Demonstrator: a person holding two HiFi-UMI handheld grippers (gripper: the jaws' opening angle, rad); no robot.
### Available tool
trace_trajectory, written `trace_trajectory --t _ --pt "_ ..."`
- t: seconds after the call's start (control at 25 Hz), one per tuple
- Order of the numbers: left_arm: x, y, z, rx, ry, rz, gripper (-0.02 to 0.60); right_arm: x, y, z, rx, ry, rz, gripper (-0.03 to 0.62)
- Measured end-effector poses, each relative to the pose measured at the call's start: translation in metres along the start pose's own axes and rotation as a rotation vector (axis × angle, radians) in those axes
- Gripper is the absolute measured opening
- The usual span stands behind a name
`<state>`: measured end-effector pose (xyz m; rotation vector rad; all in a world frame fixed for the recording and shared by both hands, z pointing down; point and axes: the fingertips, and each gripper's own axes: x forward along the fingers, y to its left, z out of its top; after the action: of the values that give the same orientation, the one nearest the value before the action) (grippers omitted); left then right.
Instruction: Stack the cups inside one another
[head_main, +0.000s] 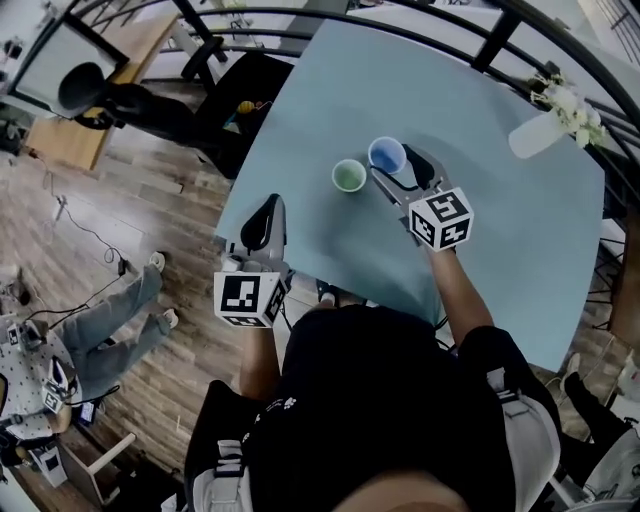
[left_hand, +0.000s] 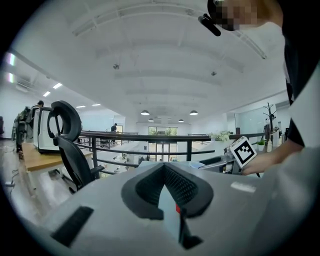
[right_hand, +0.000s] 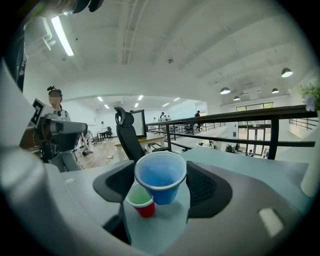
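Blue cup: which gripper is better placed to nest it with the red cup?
Right. The right gripper holds the blue cup beside the red cup; the left gripper is shut, empty, and off at the table edge.

A pale blue desk (head_main: 330, 80) stands on a wood-plank floor (head_main: 160, 190), hard against a black metal railing (left_hand: 156, 136) that runs along its far edge. A black office chair (head_main: 140, 105) sits at a wooden side table (head_main: 75, 140) nearby. Overhead, a white vaulted ceiling (left_hand: 160, 60) carries round lamps (left_hand: 145, 112) and strip lights (right_hand: 62, 36); glass doors (left_hand: 163, 131) glow at the far end of the hall, and white flowers (head_main: 565, 100) stand beside the rail
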<state>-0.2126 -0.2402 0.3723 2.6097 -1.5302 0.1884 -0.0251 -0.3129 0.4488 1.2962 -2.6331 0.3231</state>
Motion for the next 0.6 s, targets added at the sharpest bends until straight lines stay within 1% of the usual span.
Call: trace_trajectory --t 0.28,0.44,0.6 --pt "-0.020 0.027 -0.002 -0.022 -0.003 0.076 -0.006 0.019 0.026 0.006 -0.030 0.011 0.056 0.324" --pt "-0.032 0.041 -0.006 -0.036 -0.004 0.115 -0.006 0.029 0.038 0.002 -0.036 0.028 0.084 0.324" --pt "-0.039 0.050 -0.009 -0.051 -0.007 0.138 -0.006 0.035 0.048 0.000 -0.052 0.043 0.104 0.324"
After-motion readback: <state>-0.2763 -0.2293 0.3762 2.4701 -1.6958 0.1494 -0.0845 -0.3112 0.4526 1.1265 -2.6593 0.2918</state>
